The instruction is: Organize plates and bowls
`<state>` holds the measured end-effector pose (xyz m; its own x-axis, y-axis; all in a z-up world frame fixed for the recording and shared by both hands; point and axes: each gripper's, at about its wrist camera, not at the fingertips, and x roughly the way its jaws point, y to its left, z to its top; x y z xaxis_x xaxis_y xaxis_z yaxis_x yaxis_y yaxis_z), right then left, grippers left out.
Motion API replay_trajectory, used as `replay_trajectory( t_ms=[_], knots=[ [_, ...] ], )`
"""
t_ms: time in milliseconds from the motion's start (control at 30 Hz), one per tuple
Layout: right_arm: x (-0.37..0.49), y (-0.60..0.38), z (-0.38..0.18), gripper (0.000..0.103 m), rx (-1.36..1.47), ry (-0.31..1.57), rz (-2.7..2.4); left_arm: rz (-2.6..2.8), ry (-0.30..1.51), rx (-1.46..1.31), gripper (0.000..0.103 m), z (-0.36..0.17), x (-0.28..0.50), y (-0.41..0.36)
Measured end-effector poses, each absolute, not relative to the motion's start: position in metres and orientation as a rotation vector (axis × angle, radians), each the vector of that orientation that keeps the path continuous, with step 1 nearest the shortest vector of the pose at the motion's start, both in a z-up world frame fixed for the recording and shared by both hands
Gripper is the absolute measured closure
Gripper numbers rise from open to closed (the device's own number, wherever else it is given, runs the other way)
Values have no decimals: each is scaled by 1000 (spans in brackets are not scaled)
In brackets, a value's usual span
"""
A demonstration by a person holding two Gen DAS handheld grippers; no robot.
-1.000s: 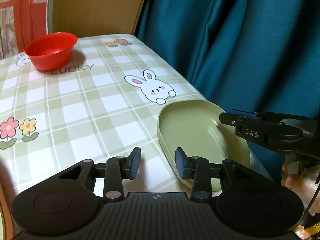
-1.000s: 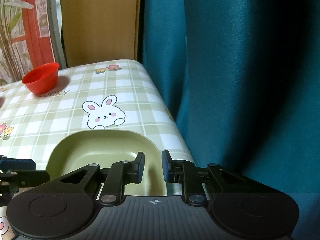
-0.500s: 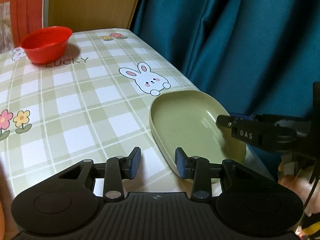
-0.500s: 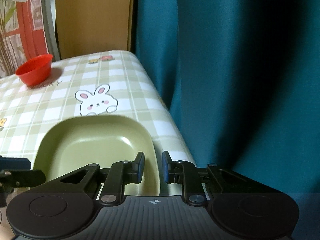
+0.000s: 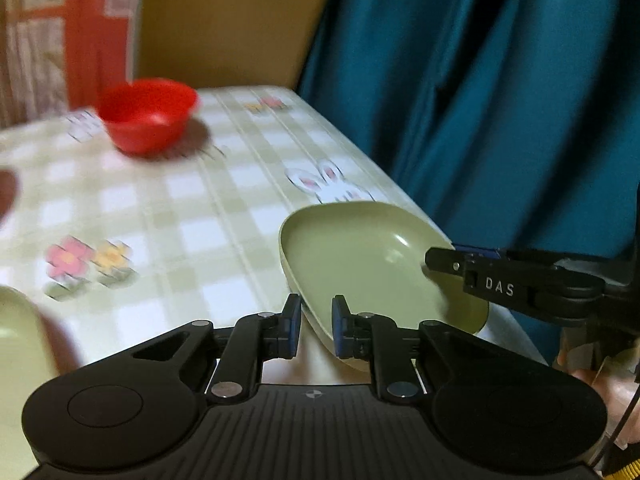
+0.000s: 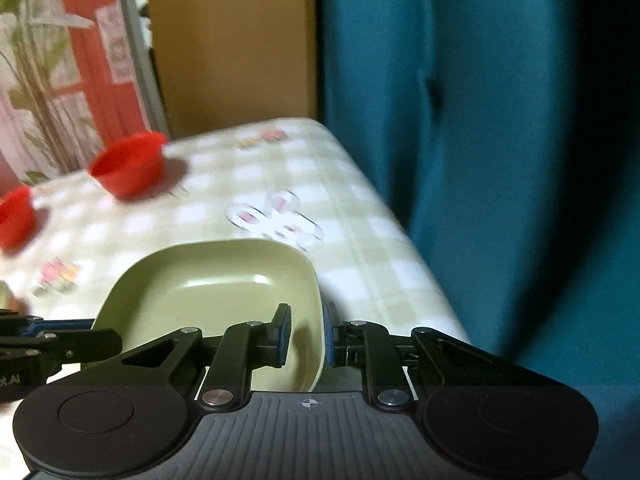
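A pale green square plate (image 5: 360,256) (image 6: 208,280) is held tilted above the right edge of the checked table (image 5: 200,208). My left gripper (image 5: 316,328) has the plate's near rim between its blue pads, and its jaws are closing on it. My right gripper (image 6: 306,336) is shut on the plate's right rim, one pad inside and one outside. Its black finger (image 5: 444,260) reaches over the plate's far side in the left wrist view. A red bowl (image 5: 148,114) (image 6: 128,166) stands at the table's far end.
A second red bowl (image 6: 14,216) sits at the left edge of the right wrist view. Another pale green dish (image 5: 16,340) shows blurred at the near left. A teal curtain (image 5: 500,100) hangs along the table's right side, and a wooden panel (image 5: 224,20) stands behind.
The left jaws have narrowed onto the plate's rim. The plate has risen off the cloth and tilted, with both grippers moving along with it. The picture is now blurred by motion.
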<state>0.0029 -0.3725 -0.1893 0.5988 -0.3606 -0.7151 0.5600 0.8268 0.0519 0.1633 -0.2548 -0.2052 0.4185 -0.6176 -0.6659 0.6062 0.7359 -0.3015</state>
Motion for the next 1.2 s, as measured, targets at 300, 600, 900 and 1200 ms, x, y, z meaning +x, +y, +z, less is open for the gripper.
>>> replay_trajectory(
  t_ms=[300,600,900,1200],
  knots=[
    [55,-316,-138,87,279,648,-399,-646,727,-21,86,-160,173,-179],
    [108,-247,-80,86,259,535,-263,-540,599,10,85,-104,177,-91],
    [137,-176,-81,86,258,501,-140,-428,566,-35,86,-90,172,-8],
    [129,-155,-108,86,242,572,-138,-424,628,-92,85,-125,163,10]
  ],
)
